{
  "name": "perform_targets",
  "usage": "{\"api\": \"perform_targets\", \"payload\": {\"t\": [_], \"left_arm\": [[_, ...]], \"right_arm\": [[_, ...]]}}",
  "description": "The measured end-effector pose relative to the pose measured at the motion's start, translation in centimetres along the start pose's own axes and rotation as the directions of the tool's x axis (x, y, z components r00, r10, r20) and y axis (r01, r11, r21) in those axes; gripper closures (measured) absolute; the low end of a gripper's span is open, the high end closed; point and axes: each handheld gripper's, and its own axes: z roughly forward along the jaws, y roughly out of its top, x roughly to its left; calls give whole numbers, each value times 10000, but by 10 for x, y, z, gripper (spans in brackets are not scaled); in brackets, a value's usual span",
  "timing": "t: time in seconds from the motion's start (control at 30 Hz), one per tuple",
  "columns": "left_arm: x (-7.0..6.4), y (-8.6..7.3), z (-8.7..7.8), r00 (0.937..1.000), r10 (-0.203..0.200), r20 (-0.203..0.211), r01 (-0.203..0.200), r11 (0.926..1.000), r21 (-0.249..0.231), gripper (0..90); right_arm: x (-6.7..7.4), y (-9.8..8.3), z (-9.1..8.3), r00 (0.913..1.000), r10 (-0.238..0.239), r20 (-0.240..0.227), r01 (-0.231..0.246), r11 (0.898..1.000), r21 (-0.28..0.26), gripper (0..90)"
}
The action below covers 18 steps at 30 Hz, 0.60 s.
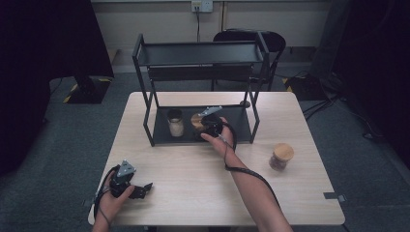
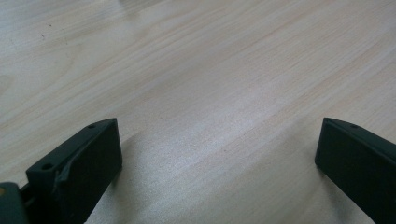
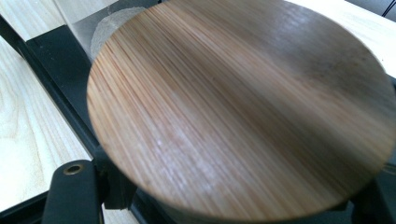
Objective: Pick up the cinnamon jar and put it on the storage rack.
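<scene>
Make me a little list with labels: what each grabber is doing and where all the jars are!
right gripper: shut on the wooden-lid jar, on the rack's bottom shelf
left gripper: open, holding nothing, low over the table
open jar: bottom shelf, left of the held jar, pale contents
third jar: wooden lid, on the table right of the rack
top shelf: bare

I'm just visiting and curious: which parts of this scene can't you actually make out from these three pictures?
- Contents of the held jar: in the right gripper view its wooden lid covers everything below.
- Right gripper: in the high view, the hand and grey plate hide its jaw tips.
- Jar on the table: too small in the high view to identify its dark filling.
- Left gripper: jaws cut off by the bottom edge.
</scene>
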Motion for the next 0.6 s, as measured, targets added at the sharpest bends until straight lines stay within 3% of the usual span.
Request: {"api": "perform_targets", "payload": {"t": [0.2, 0.6], "left_arm": [[0, 0, 0, 10000, -3, 1, 3, 10000, 2, 2], [0, 0, 0, 10000, -4, 1, 4, 10000, 2, 2]], "right_arm": [[-1, -1, 1, 9996, 279, -57, -280, 9996, -76, 248], [0, -1, 1, 9996, 282, 50, -282, 9996, -68, 232]]}}
